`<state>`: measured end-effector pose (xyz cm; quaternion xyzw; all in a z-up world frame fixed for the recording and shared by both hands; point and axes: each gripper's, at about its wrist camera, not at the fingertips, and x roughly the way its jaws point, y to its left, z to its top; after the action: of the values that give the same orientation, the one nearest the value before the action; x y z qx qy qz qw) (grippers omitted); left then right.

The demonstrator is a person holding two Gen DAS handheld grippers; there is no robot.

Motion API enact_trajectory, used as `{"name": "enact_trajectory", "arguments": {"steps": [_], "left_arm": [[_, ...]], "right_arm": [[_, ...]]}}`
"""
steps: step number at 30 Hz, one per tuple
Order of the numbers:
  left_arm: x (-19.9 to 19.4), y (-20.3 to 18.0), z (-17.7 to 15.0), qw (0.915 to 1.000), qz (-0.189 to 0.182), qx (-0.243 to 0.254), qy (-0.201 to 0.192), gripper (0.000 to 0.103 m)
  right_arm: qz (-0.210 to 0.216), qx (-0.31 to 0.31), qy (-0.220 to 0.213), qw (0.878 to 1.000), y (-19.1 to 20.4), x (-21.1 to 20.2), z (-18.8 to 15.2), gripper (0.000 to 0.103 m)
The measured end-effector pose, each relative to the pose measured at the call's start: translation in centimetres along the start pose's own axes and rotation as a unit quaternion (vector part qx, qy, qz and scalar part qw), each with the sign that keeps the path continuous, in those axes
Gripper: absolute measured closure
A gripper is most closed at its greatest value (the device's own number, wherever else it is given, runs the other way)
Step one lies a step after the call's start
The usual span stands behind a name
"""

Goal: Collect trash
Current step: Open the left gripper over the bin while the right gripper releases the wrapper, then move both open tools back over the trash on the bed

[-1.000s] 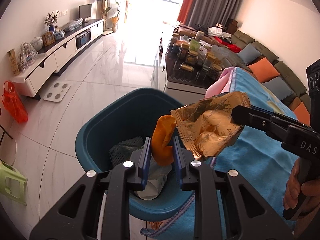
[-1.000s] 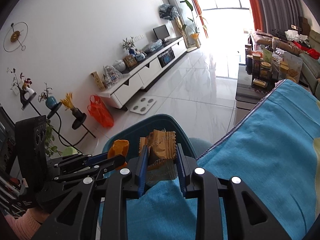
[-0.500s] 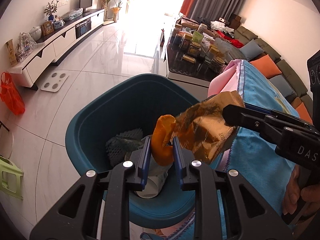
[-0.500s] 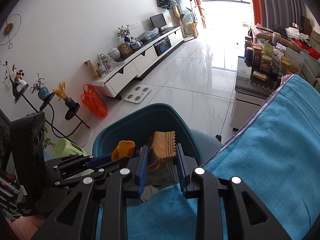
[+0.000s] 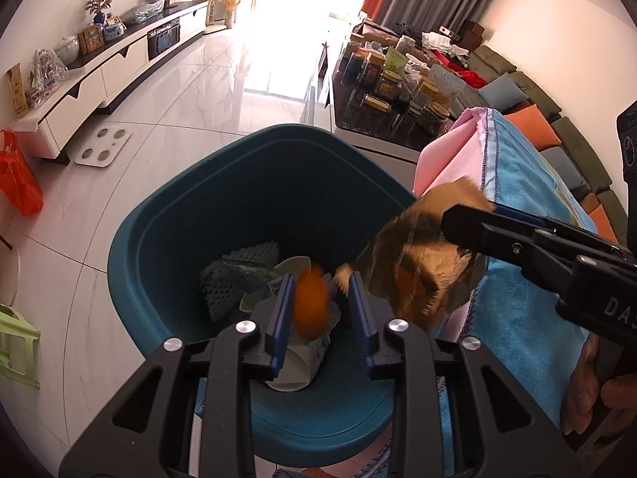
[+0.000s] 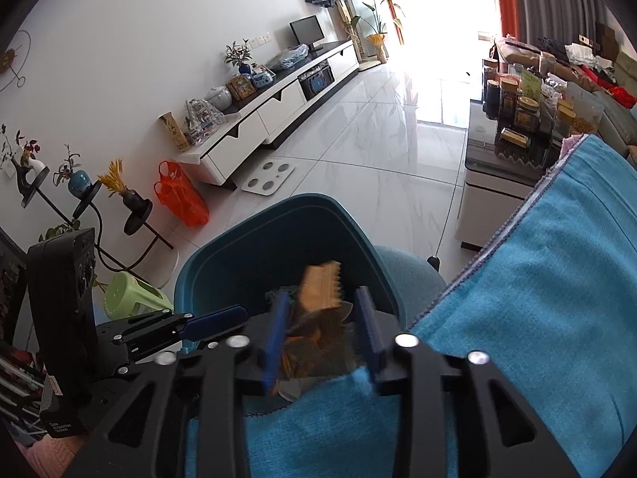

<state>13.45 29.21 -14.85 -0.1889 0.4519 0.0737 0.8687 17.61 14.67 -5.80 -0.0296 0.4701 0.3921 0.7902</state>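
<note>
White floor tiles surround a teal bin beside a blue cloth. Only the left view shows the peel, blurred, between the spread fingers of the left gripper. The wrapper, also blurred, is between the parted fingers of the right gripper, over the bin.

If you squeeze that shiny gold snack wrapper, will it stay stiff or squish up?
The gold wrapper would probably squish: it already looks crumpled and bent between the right gripper fingers. It is likely very light and floppy, a thin foil with a zigzag edge. Dropped into the blue bin, it would probably flutter.
</note>
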Motion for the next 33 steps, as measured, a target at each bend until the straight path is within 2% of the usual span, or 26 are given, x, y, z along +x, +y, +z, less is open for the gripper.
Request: {"name": "enact_trajectory", "arguments": {"steps": [3,5,9,13,19,23,28,33], "left_arm": [[-0.2,-0.2,0.1,1.0000,0.007,-0.001,-0.006,0.064],[-0.5,-0.1,-0.1,0.9998,0.014,-0.001,-0.011,0.052],[-2.1,-0.6,-0.5,0.9992,0.022,0.007,-0.031,0.048],[-4.7,-1.8,-1.4,0.9975,0.012,0.028,-0.064,0.042],[-8.0,-4.8,-3.1,0.9925,-0.025,0.069,-0.098,0.039],[-10.1,-8.1,-4.5,0.9857,-0.064,0.106,-0.114,0.037],[-11.5,-12.8,-6.2,0.9748,-0.109,0.155,-0.118,0.036],[-11.5,-17.3,-8.6,0.9635,-0.154,0.194,-0.101,0.036]], "right_arm": [[0.004,0.008,-0.006,1.000,-0.4,-0.4,-0.2,0.059],[0.008,0.012,-0.011,1.000,-0.6,-0.7,-0.4,0.056],[0.019,0.011,-0.025,0.999,-0.8,-2.4,-1.2,0.054],[0.024,0.006,-0.052,0.998,-1.3,-5.2,-2.6,0.050],[0.026,0.011,-0.101,0.994,-2.8,-10.8,-5.4,0.048],[0.017,0.026,-0.132,0.991,-4.5,-14.4,-7.8,0.047],[-0.022,0.054,-0.169,0.984,-7.4,-19.2,-11.7,0.046],[-0.081,0.104,-0.194,0.972,-11.0,-23.6,-16.5,0.046]]}}
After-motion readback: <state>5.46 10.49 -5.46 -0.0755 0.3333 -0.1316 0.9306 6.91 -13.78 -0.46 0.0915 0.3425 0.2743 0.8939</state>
